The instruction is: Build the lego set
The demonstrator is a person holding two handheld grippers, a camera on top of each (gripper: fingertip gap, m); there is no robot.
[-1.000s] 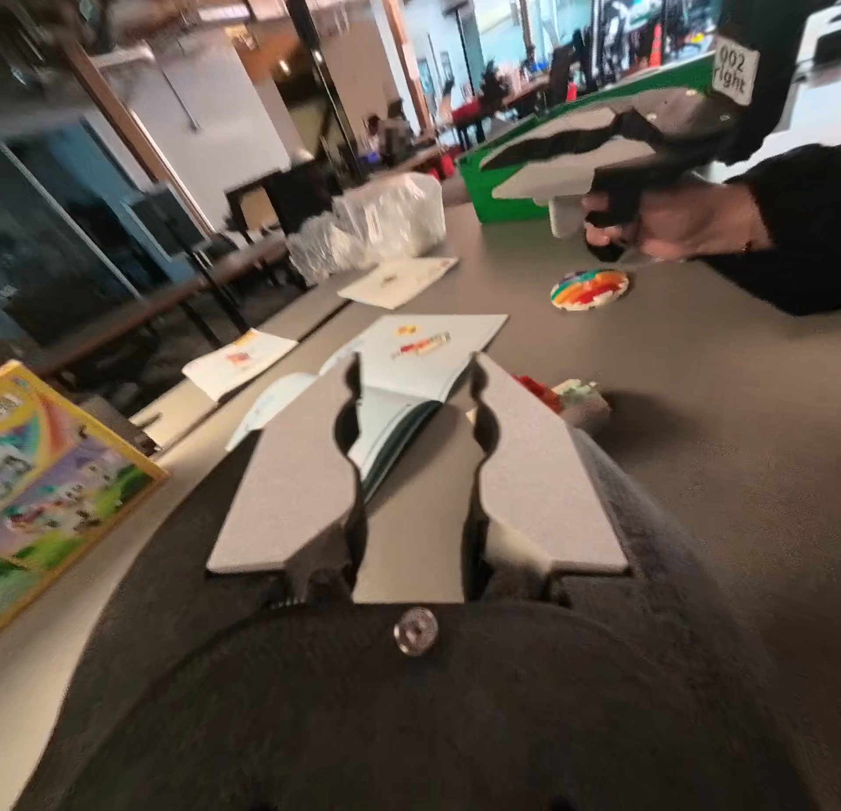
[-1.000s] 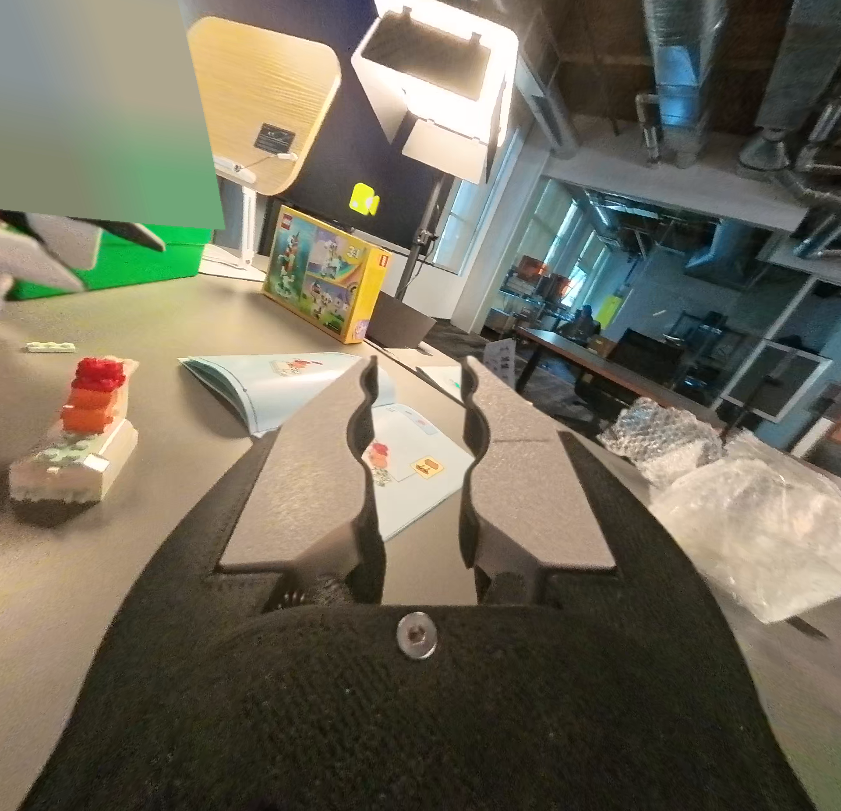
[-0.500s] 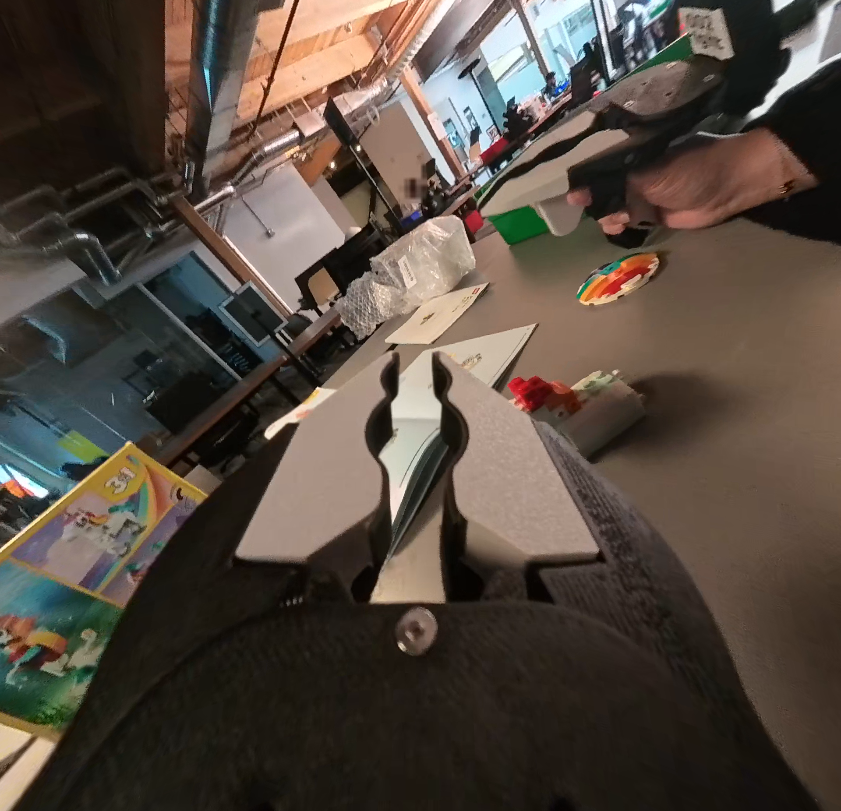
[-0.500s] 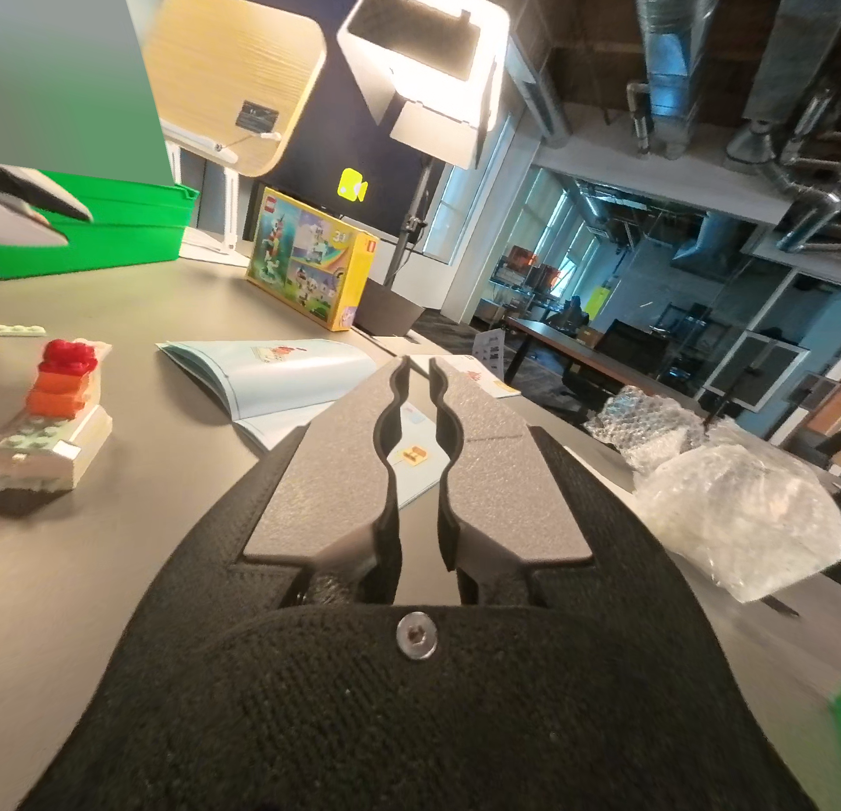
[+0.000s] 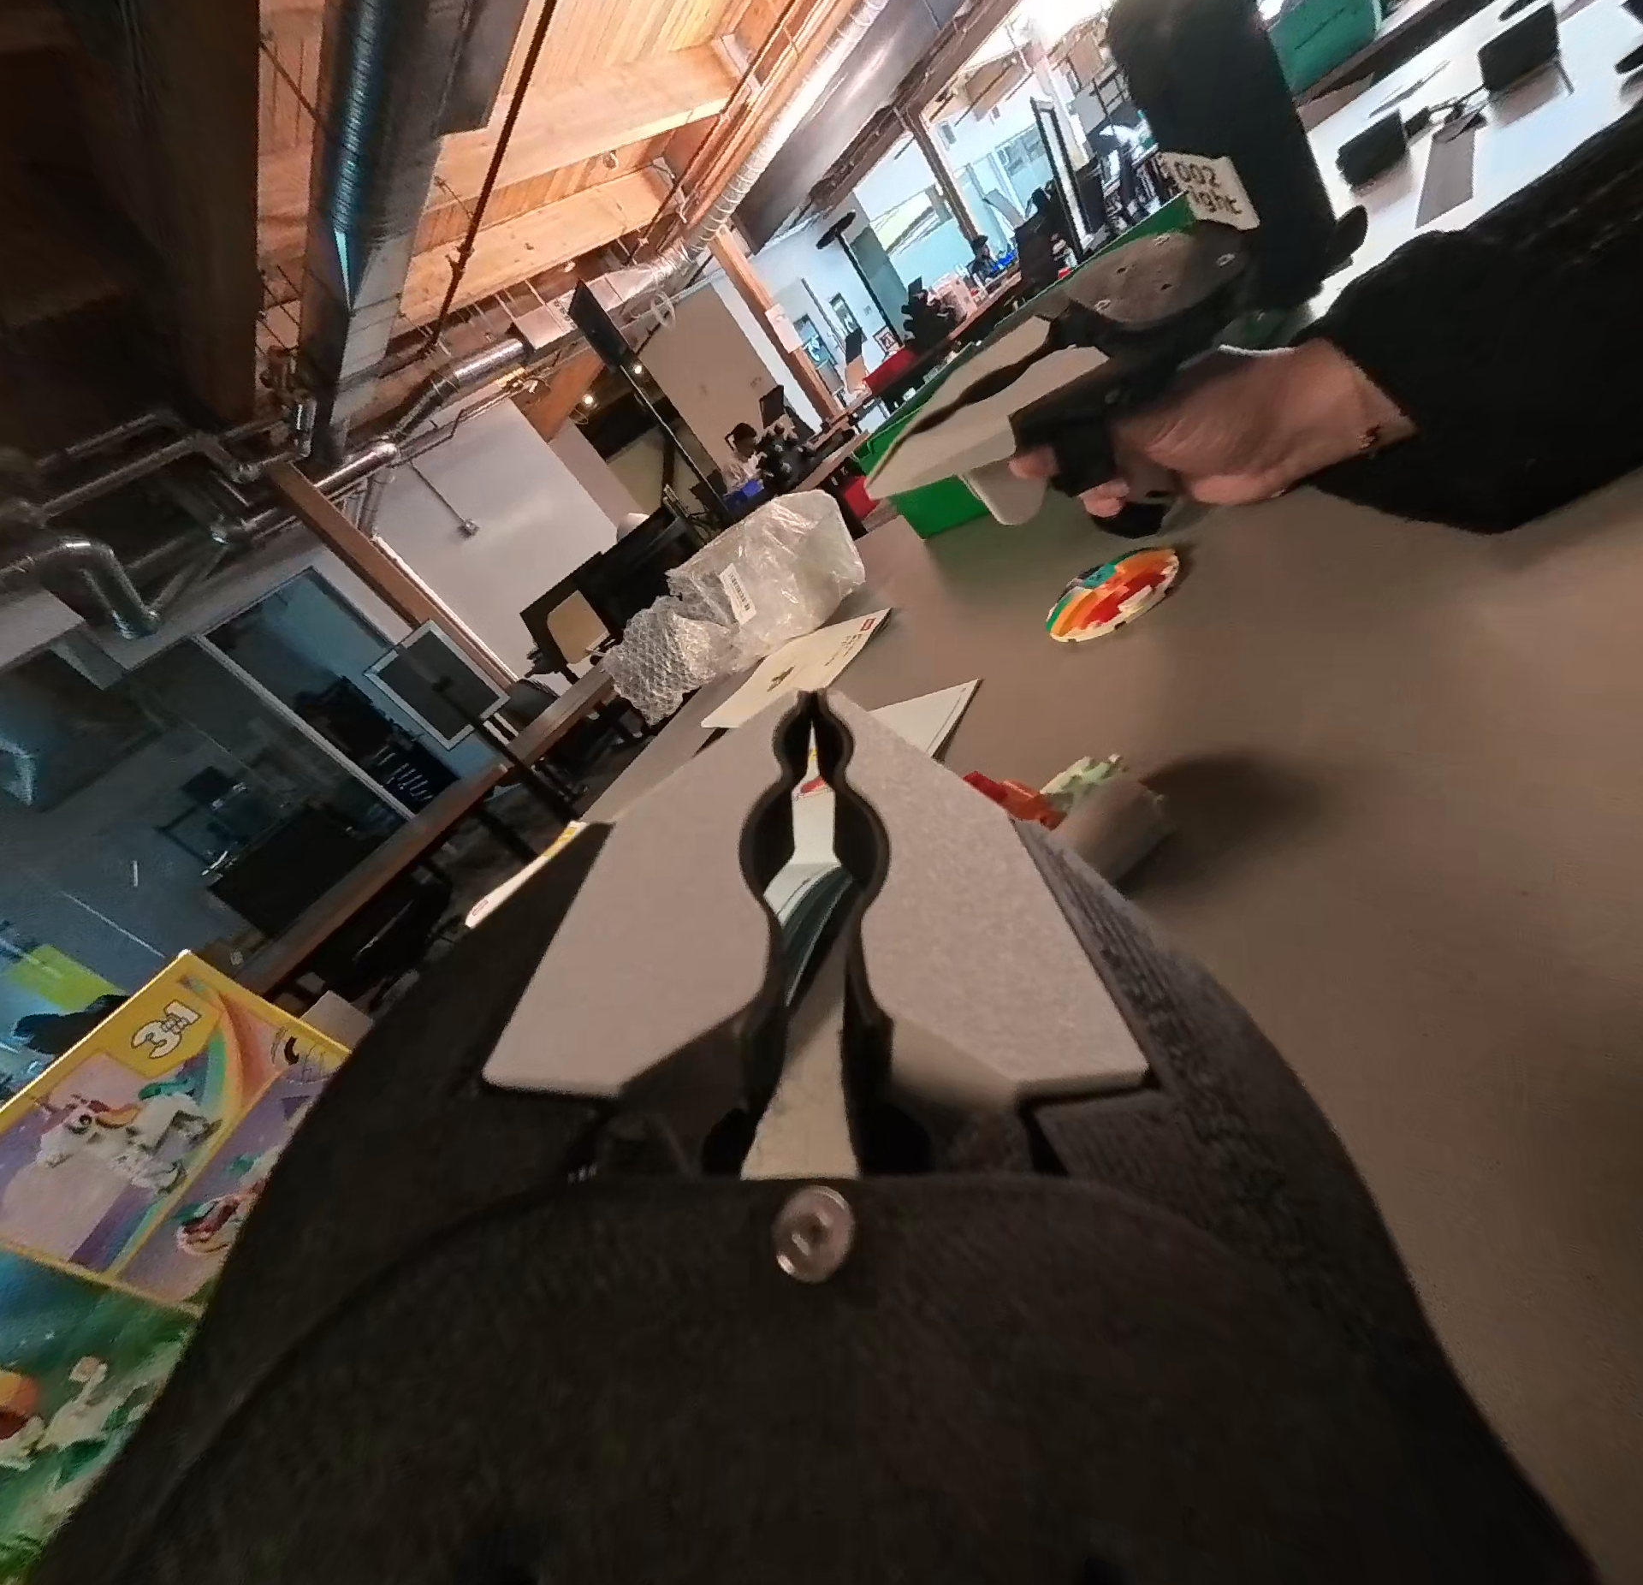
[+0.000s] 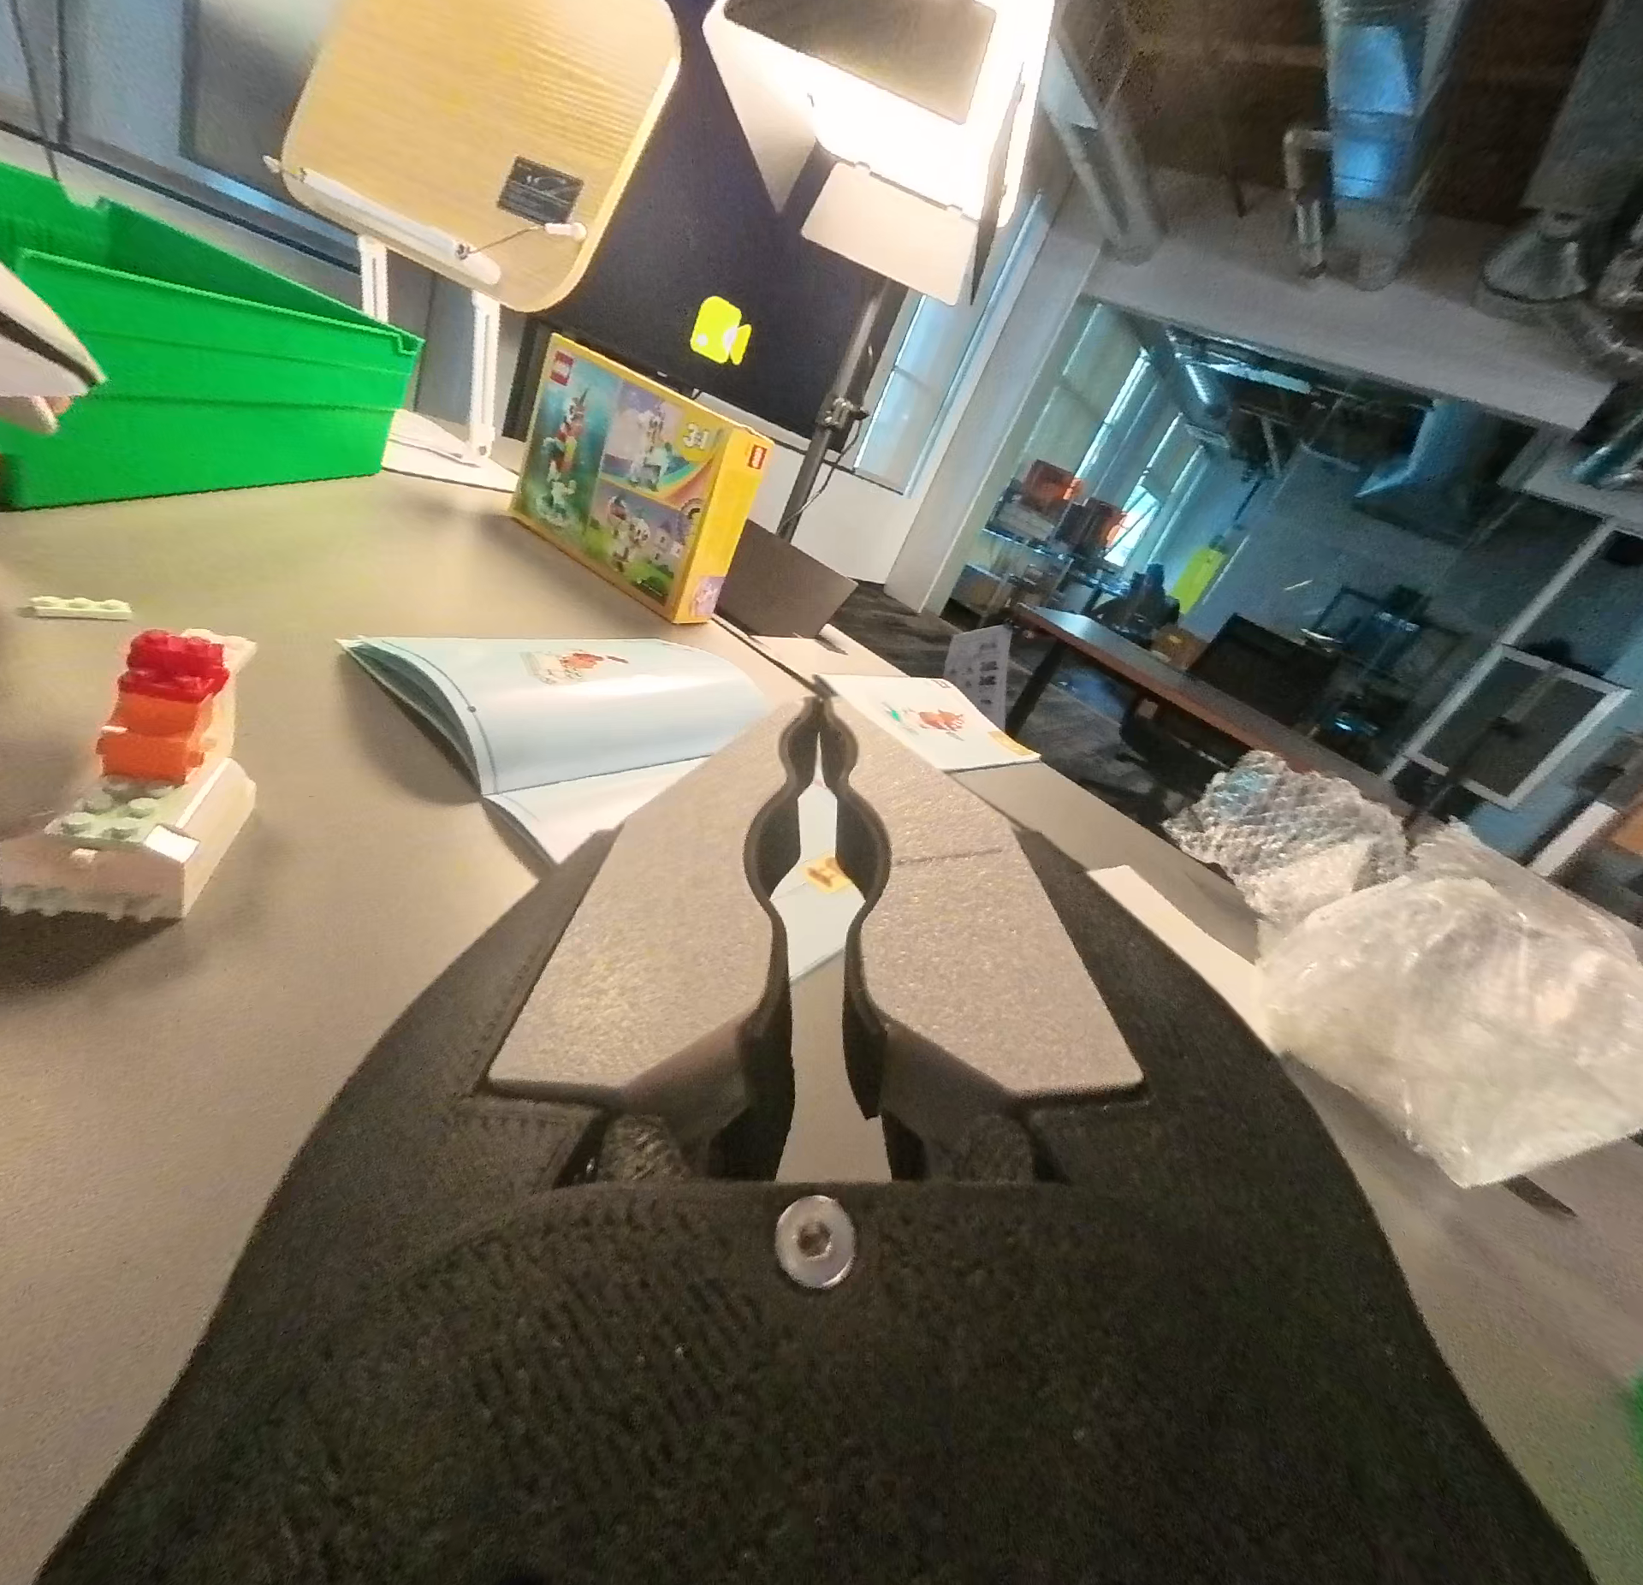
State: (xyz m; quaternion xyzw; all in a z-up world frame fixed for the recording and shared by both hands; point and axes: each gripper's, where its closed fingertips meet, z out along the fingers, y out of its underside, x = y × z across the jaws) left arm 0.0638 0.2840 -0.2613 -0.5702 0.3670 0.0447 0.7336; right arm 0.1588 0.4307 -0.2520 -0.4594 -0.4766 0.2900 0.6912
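Left gripper (image 5: pixel 816 714): tips pressed together, nothing between them, held tilted above the grey table (image 5: pixel 1334 831). Right gripper (image 6: pixel 818 717): likewise closed at the tips, empty, low over the table.

Count, working outward:
- One open instruction booklet (image 6: pixel 569 706), just past both sets of tips.
- One part-built lego model (image 6: pixel 142 769): white base, pale green plate, orange and red bricks stacked on top. Sits left of the right gripper, well apart from it.
- One loose pale plate (image 6: pixel 78 607) beyond the model.
- One round multicoloured lego disc (image 5: pixel 1113 594), below the right gripper as the left view shows it.
- One yellow set box (image 6: pixel 640 506).
- Two stacked green bins (image 6: pixel 222 404).
- Clear bags and bubble wrap (image 6: pixel 1440 991), right edge.

Change from one second ago: both grippers then stood open with a clear gap; half a second ago narrower; now closed. Left view has rolled further.
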